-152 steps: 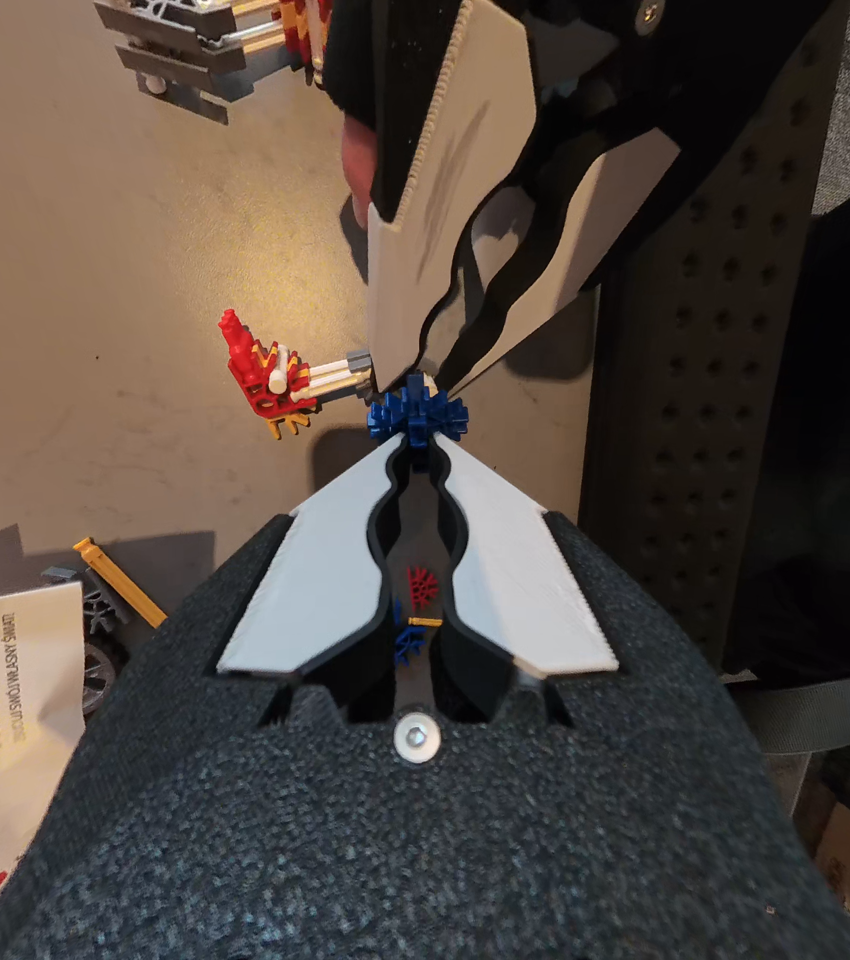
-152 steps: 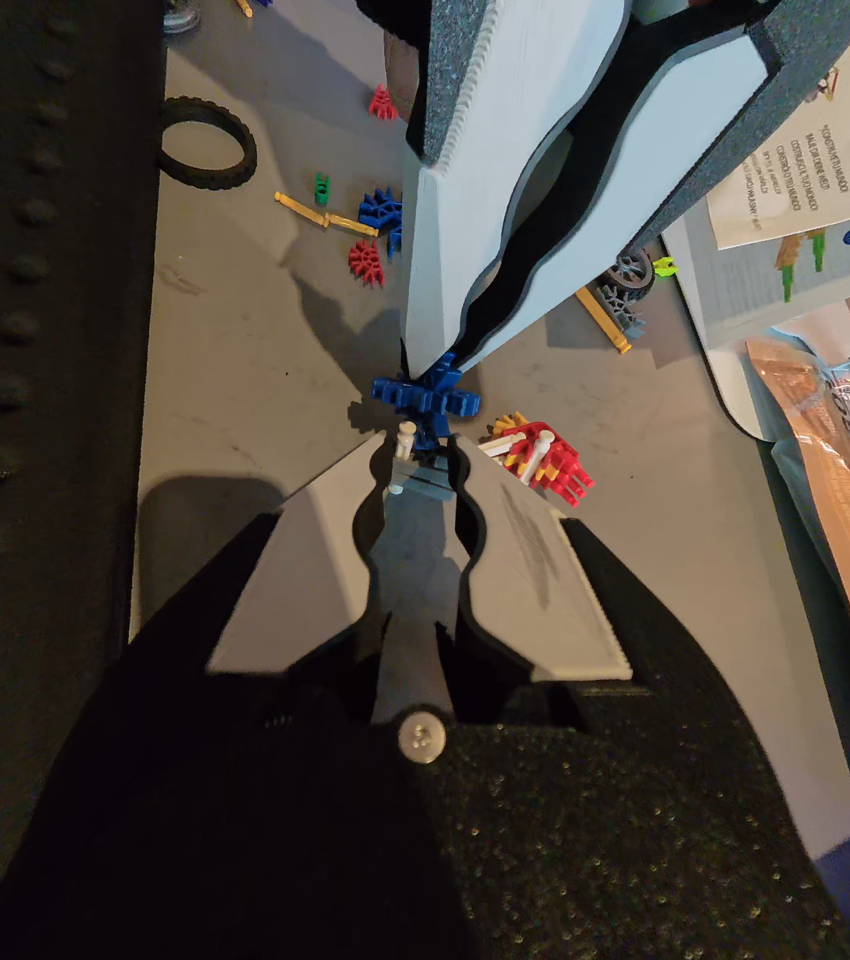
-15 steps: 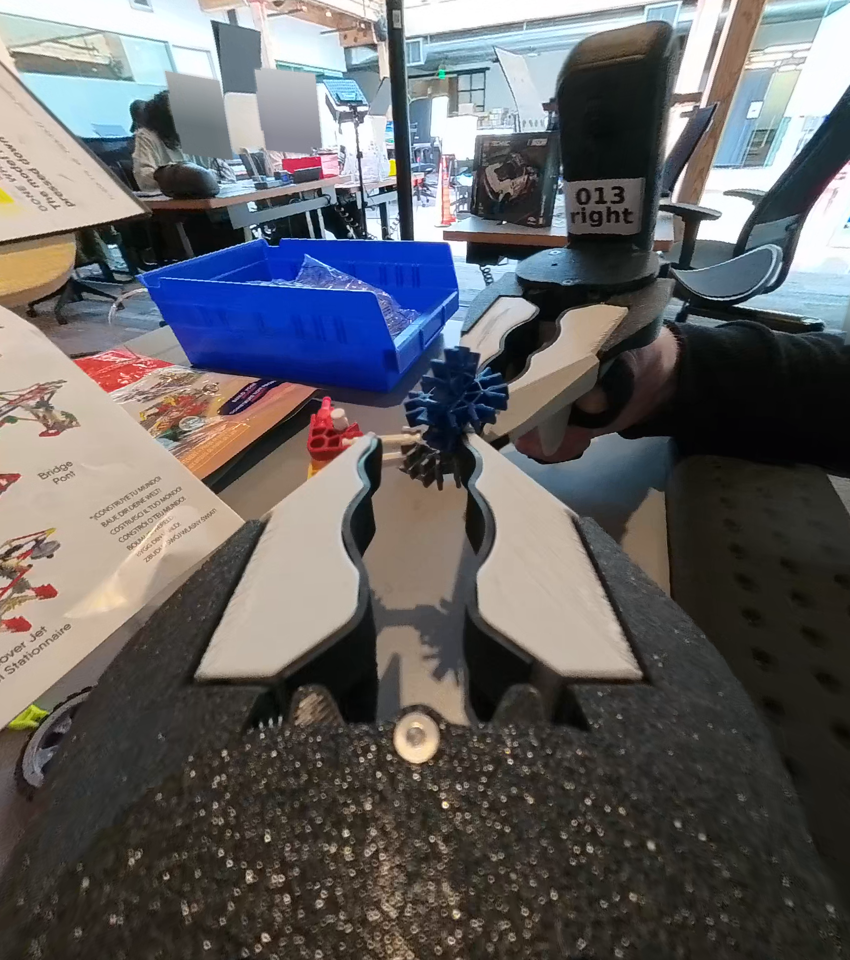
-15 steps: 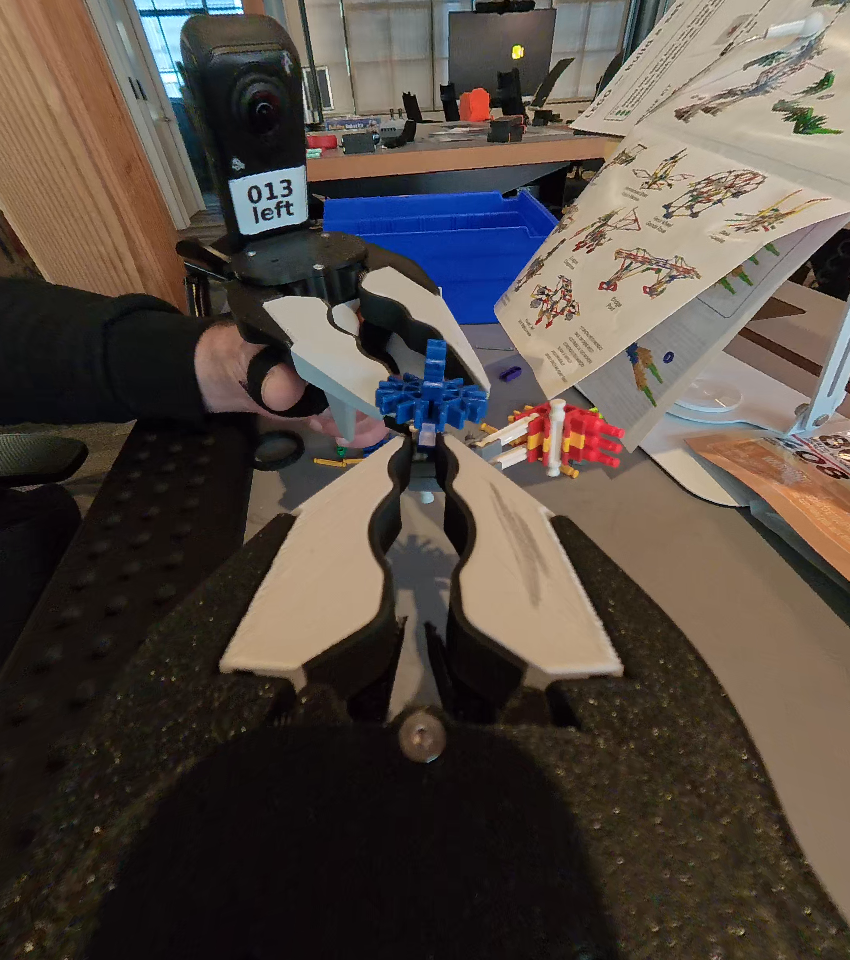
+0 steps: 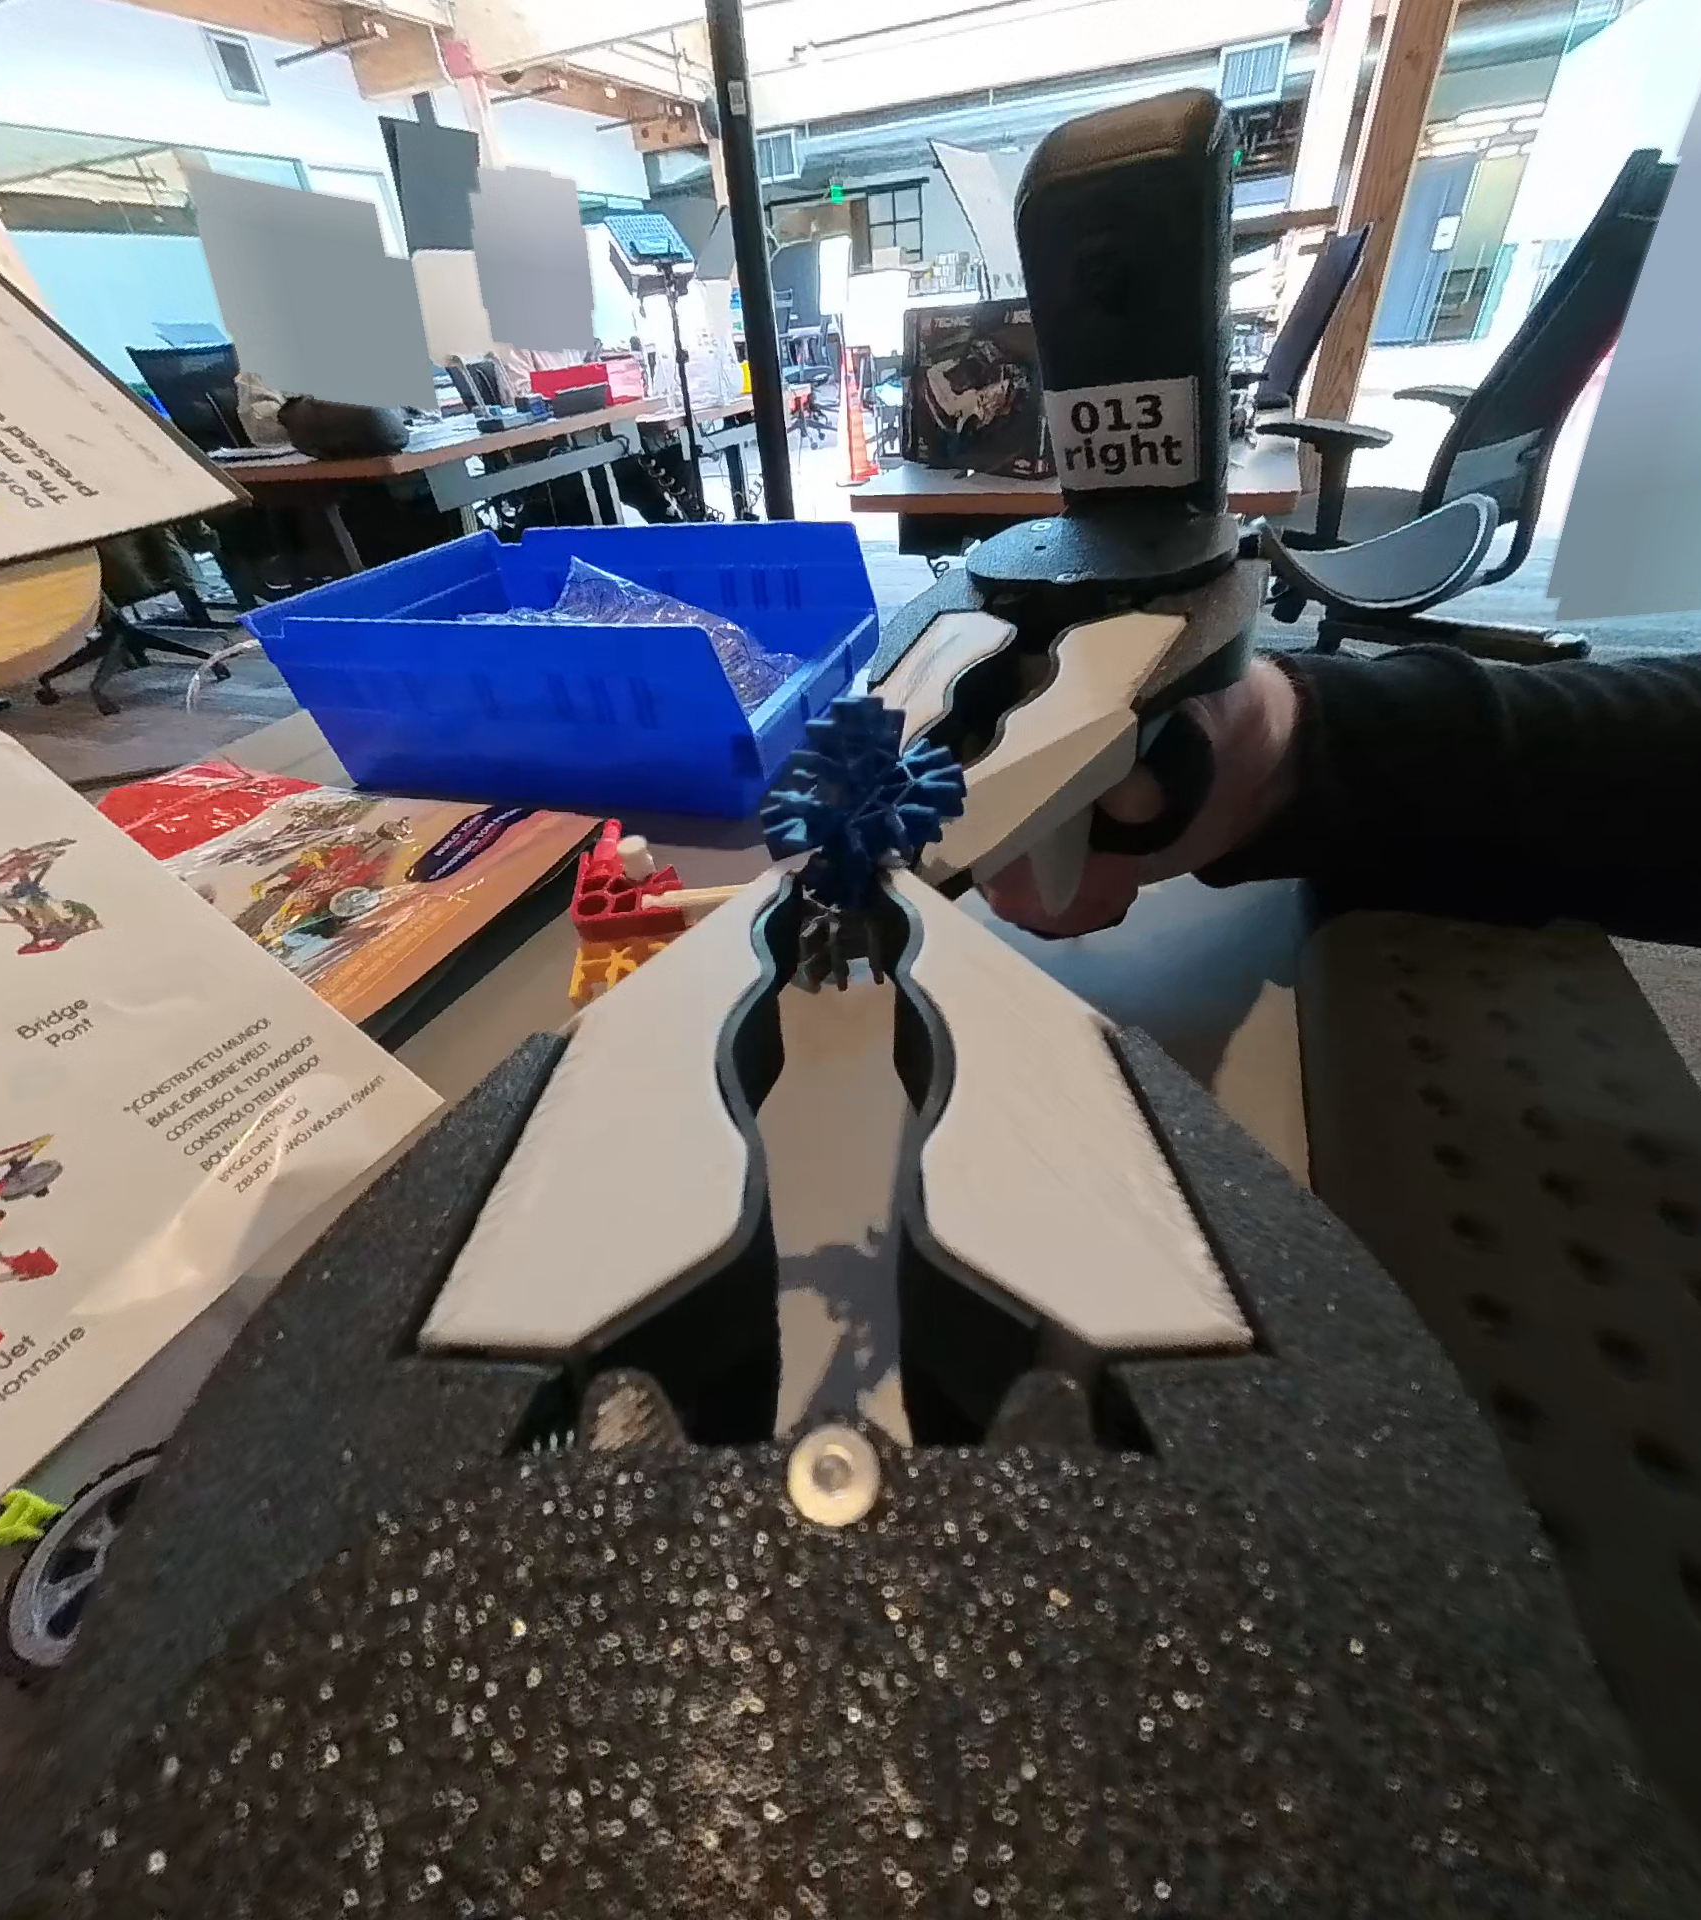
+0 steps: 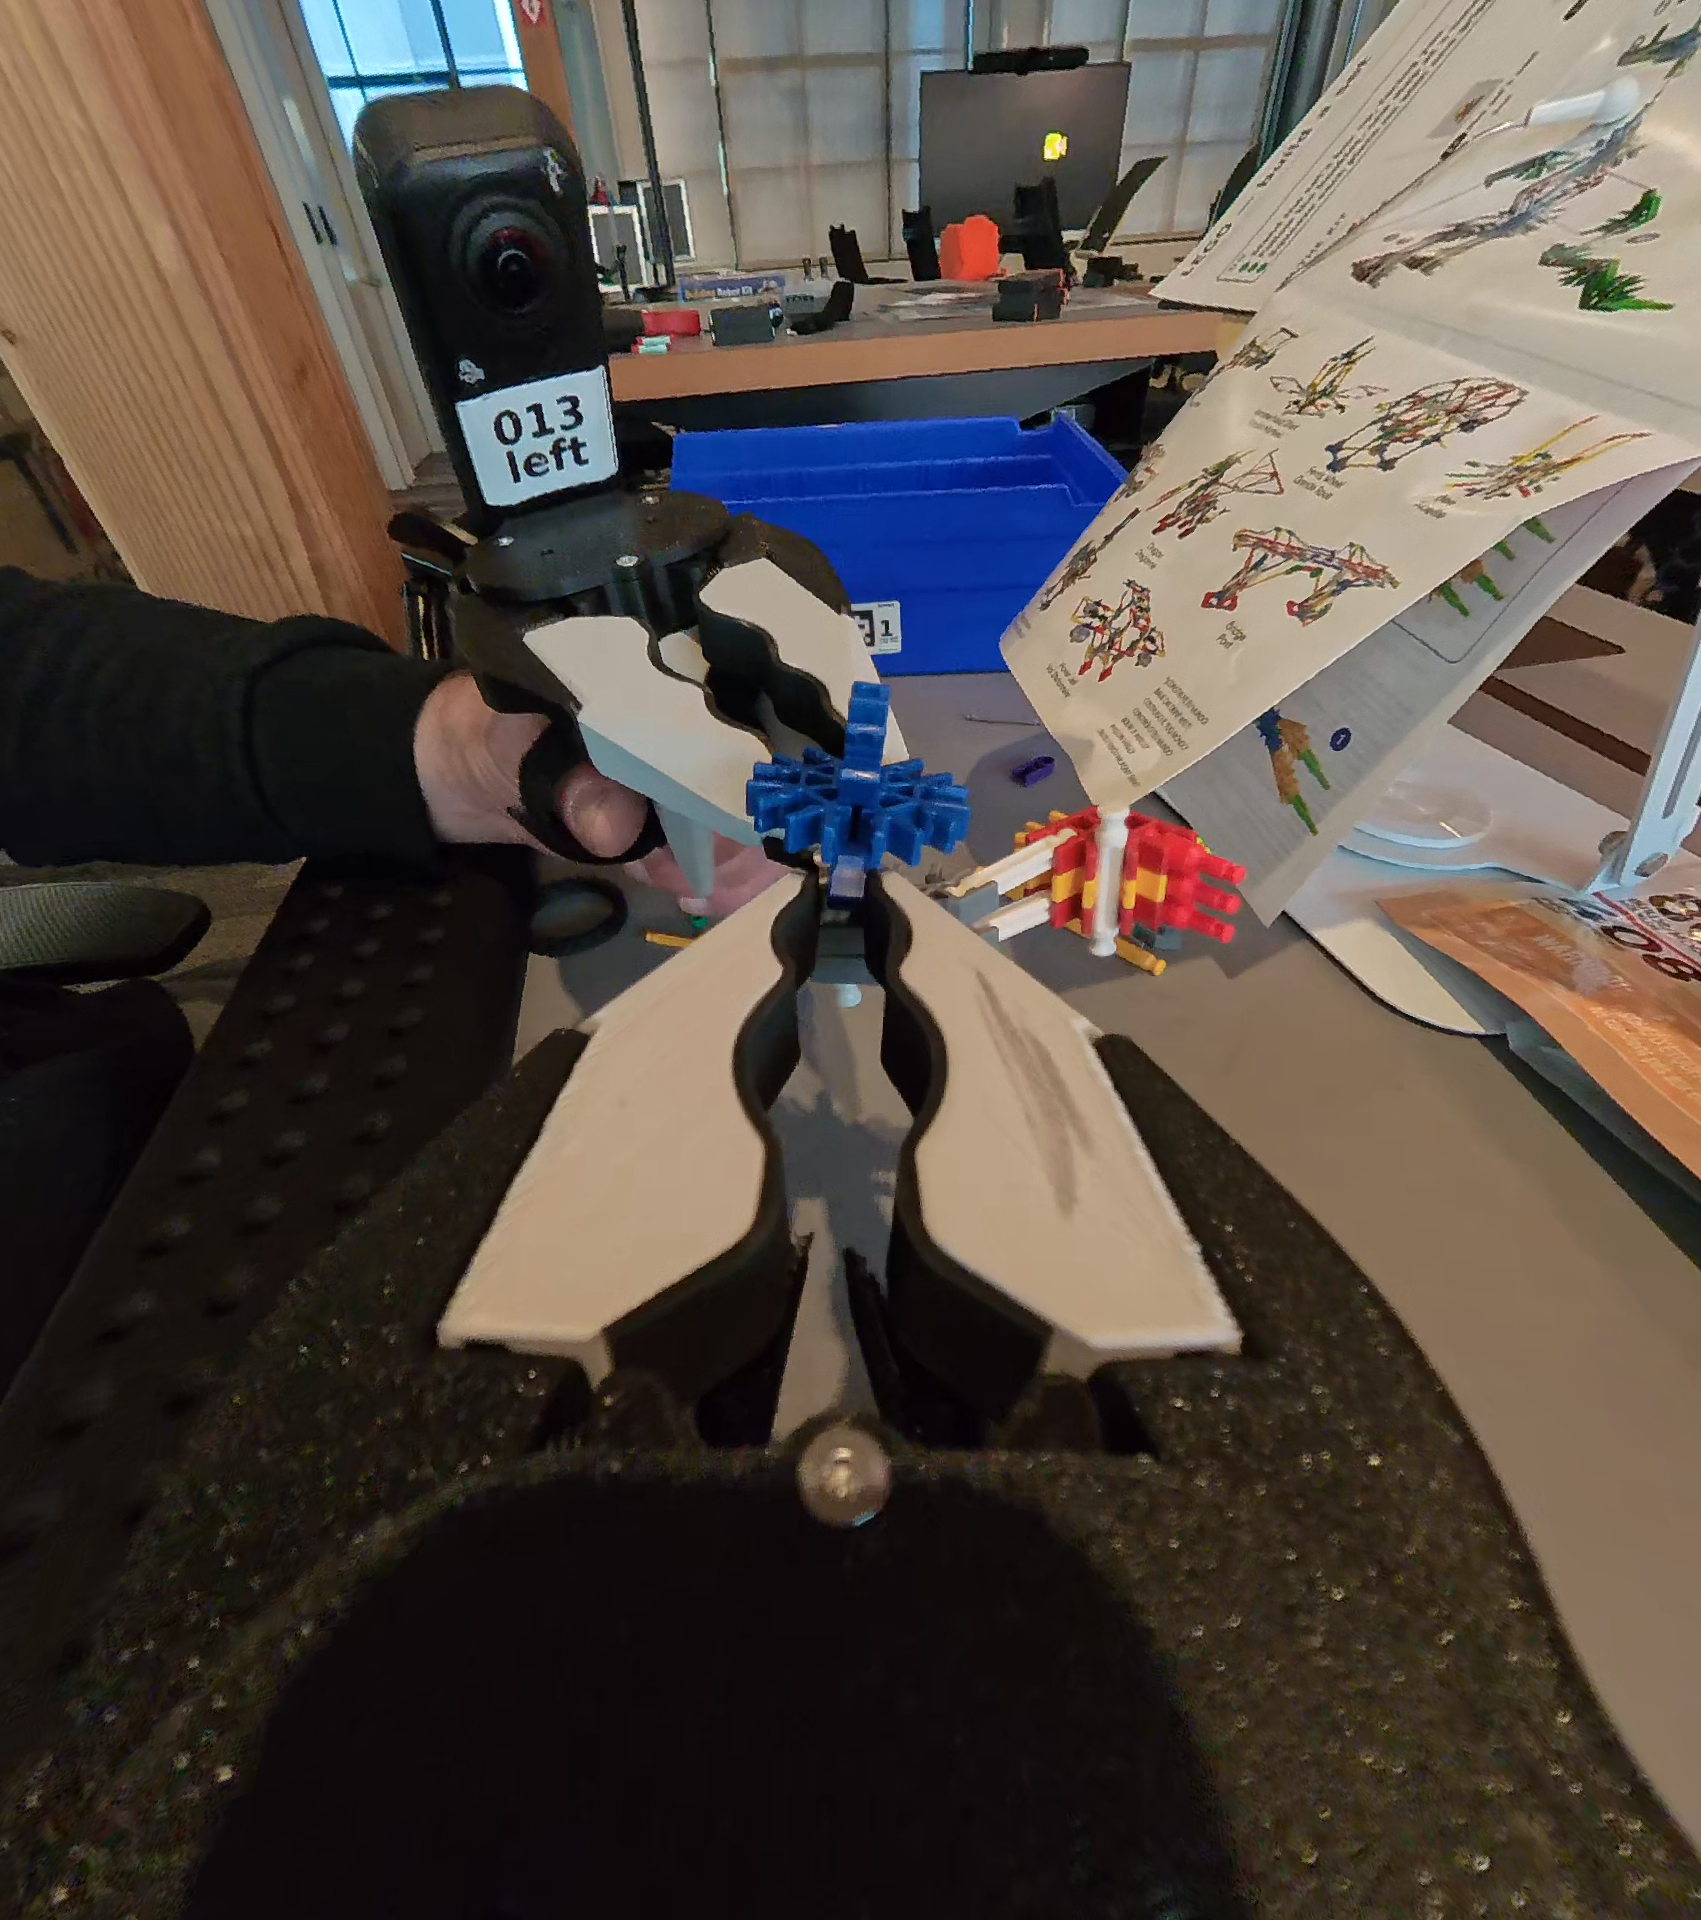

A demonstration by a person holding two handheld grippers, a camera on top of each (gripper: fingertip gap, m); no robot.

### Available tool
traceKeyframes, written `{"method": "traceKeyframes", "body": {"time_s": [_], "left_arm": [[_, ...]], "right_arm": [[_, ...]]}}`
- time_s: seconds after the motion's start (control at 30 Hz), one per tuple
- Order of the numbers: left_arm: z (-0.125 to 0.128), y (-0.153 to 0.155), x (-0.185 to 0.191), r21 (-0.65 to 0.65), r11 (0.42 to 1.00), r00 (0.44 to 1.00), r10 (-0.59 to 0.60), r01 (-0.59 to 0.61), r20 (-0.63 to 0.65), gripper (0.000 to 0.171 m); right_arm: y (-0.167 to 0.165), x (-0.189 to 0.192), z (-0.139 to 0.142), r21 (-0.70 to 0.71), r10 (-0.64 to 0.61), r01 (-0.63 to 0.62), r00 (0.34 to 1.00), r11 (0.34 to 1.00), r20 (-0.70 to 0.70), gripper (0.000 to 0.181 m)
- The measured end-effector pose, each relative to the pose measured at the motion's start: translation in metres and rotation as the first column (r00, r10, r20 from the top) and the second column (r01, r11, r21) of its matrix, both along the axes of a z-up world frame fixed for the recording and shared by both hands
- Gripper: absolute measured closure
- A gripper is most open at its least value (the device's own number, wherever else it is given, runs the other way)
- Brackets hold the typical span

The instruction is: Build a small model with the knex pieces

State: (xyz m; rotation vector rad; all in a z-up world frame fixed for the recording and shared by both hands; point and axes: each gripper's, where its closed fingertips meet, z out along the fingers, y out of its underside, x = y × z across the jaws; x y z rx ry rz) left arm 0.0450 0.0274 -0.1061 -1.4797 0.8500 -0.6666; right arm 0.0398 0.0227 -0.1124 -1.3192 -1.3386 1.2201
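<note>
Left gripper (image 5: 841,904): jaws nearly together, clamped on a dark grey piece (image 5: 825,940) right beneath the blue spoked connector (image 5: 861,800). Right gripper (image 6: 841,894): jaws likewise pinched on a small blue stem under that same connector. Both tips meeting at one spot, held above the grey bench (image 6: 1345,1143), with the red and yellow assembly (image 6: 1126,883) lying just beside on the bench and the blue bin (image 5: 555,696) farther back.

Risks, judged from this crowding — very little plastic inside either pinch, so easy to lose with a small twist or uneven push. Likely to pop sideways and drop among the loose bits on the bench. Also possible: tips knocking each other, since nearly touching, and prising the joined pieces apart at an angle. Cannot tell whether grey and blue are fully seated together. Low overhang of the instruction sheet (image 6: 1345,520) close enough to be caught by a lifted gripper.
</note>
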Motion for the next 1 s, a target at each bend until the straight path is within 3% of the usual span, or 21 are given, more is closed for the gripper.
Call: {"method": "traceKeyframes", "body": {"time_s": [0.23, 0.5, 1.0], "left_arm": [[0.007, -0.004, 0.004, -0.018, 0.999, 0.995, -0.048, 0.050, 0.083, 0.160], [0.012, -0.004, 0.005, 0.039, 0.999, 0.999, -0.005, 0.003, 0.045, 0.163], [0.020, -0.001, 0.009, -0.055, 0.997, 0.982, -0.034, 0.045, 0.185, 0.163]], "right_arm": [[-0.003, 0.003, 0.007, -0.036, 0.029, -0.030, 0.999, 0.999, -0.029, 0.175], [-0.002, 0.002, 0.012, -0.063, 0.013, -0.016, 0.999, 0.998, -0.052, 0.175], [0.001, 0.006, 0.022, -0.146, 0.029, -0.047, 0.992, 0.988, -0.126, 0.173]]}}
